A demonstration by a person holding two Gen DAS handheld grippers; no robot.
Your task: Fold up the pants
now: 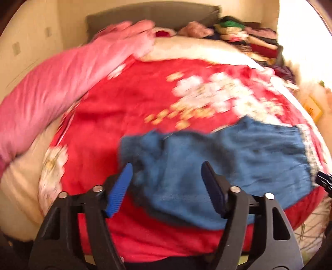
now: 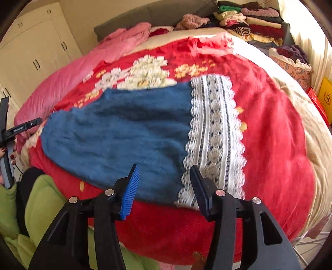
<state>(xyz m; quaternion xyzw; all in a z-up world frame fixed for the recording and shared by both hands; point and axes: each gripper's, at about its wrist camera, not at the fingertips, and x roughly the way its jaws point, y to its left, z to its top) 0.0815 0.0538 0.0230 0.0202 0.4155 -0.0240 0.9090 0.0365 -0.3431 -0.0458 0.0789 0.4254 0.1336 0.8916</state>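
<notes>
Broadly, a bed fills both views, spread with a red fleece blanket printed with white and yellow flowers. A pink quilt lies bunched along its far left side, and stacks of folded clothes sit at the far right corner near the headboard. White cupboard doors stand at the left wall.

On the blanket lie the blue knitted pants, flat and already folded into a broad block, with a white and grey patterned band with a scalloped edge along their right side. In the left wrist view, which is blurred, the pants lie right of centre, and their near edge reaches between the gripper's fingers.

The right gripper hovers over the near edge of the pants, where blue knit meets the band; its jaws stand moderately apart with nothing pinched, and I cannot tell whether the tips brush the fabric. The left gripper has its jaws set wider, above the left part of the pants and clamped on nothing. At the left edge of the right wrist view, a hand with dark red nails holds the left gripper's handle, beside a green garment.
</notes>
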